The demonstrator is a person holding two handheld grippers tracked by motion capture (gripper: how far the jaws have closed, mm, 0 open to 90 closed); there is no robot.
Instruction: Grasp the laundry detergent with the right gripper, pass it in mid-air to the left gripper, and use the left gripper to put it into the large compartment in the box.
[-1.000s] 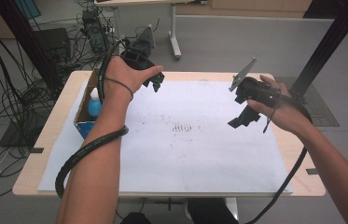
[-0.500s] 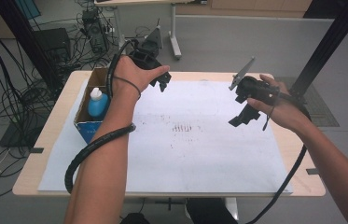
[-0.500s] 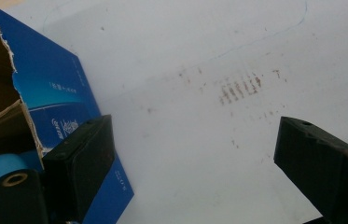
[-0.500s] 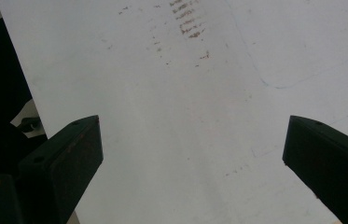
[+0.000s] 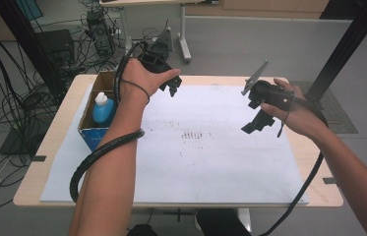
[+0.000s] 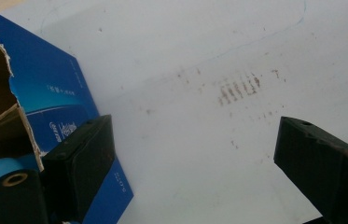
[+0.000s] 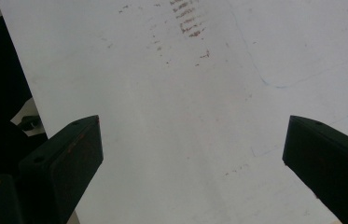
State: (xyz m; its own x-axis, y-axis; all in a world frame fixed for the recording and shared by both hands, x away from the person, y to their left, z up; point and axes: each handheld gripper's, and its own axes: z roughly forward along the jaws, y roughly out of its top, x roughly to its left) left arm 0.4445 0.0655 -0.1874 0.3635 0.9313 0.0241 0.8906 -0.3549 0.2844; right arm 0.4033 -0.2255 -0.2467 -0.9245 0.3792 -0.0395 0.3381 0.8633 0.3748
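Observation:
My left gripper hovers over the table's far left, just right of an open blue cardboard box. Its jaws stand open with nothing between them. In the left gripper view, the left gripper looks down on the white paper, with the blue box at the left. A blue bottle with a white cap stands upright in the box. My right gripper is held above the right side of the table, open and empty. The right gripper view shows the right gripper with bare paper between the jaws.
A large white paper sheet covers most of the wooden table, with brownish smudge marks near its middle. Cables trail from both grippers along the forearms. Beyond the far edge are floor cables and another table's legs.
The left hand and forearm have drifted slightly to the right, uncovering more of the box and bottle. The right hand has kept still.

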